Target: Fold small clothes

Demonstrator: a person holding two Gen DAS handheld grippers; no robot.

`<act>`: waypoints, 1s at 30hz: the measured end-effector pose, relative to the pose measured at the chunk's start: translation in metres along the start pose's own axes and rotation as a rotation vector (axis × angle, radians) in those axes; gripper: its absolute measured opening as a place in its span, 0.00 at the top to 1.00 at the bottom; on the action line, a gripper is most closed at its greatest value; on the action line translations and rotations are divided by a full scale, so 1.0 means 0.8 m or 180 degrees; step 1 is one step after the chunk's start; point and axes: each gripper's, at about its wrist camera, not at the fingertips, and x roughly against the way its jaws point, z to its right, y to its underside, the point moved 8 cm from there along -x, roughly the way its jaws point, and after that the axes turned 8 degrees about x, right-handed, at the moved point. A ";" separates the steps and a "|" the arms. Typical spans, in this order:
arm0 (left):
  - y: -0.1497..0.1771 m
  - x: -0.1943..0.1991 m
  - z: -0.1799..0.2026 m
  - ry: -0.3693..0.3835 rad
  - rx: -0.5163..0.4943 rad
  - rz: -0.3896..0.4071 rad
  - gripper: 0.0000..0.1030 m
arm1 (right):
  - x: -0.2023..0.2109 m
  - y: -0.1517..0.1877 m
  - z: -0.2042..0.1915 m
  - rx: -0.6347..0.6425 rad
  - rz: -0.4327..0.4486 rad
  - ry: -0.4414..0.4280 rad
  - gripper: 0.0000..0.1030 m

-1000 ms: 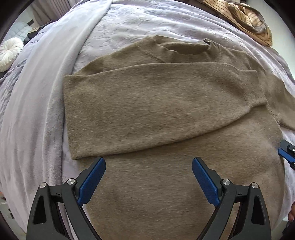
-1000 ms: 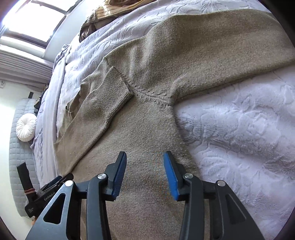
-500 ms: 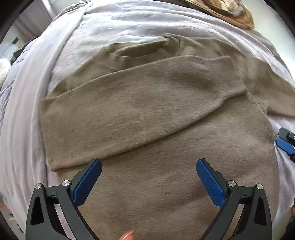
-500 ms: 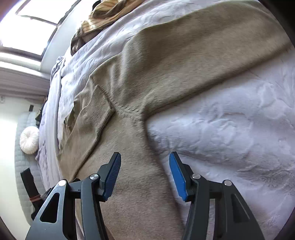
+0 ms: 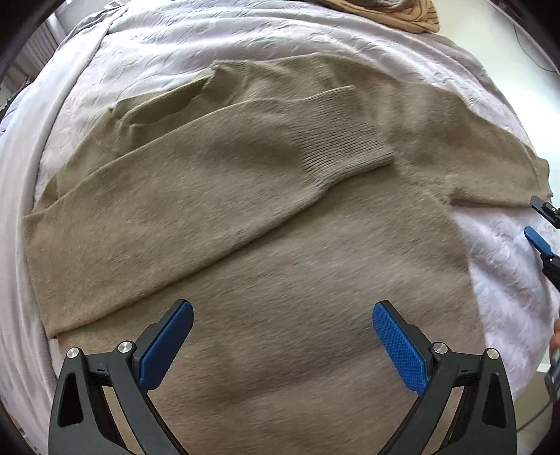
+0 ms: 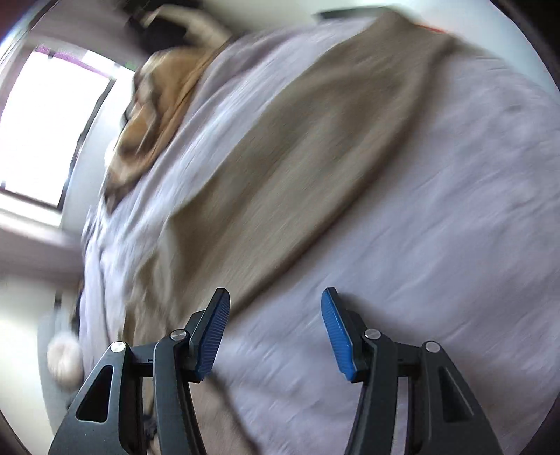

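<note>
A tan knit sweater (image 5: 280,252) lies flat on a pale lilac bedspread (image 5: 175,45). One sleeve (image 5: 217,175) is folded across its chest, with the ribbed cuff to the right. The other sleeve (image 5: 490,164) stretches out to the right. My left gripper (image 5: 281,315) is open and empty over the sweater's lower body. My right gripper (image 6: 274,304) is open and empty over the bedspread (image 6: 437,227), beside the outstretched sleeve (image 6: 297,168); that view is blurred by motion. Its fingertips (image 5: 539,241) show at the right edge of the left wrist view.
A striped tan garment (image 5: 395,14) lies bunched at the far edge of the bed, also in the right wrist view (image 6: 157,105). A bright window (image 6: 49,126) is at the left. A round white cushion (image 6: 64,360) sits low left.
My right gripper has swung right, off the sweater's body towards the outstretched sleeve, and opened wider. My left gripper has shifted right over the sweater and stays open.
</note>
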 end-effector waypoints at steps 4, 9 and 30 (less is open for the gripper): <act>-0.003 -0.002 0.029 0.0069 0.0048 0.0027 0.00 | 0.015 -0.037 0.033 -0.0315 0.0311 -0.0056 0.43; -0.030 -0.005 0.061 0.0101 0.0090 0.0017 0.00 | 0.018 -0.075 0.053 -0.0524 0.0478 -0.0212 0.43; -0.078 -0.044 0.082 0.0158 0.0237 0.0338 0.00 | -0.023 -0.124 0.014 -0.1008 0.0311 -0.1352 0.94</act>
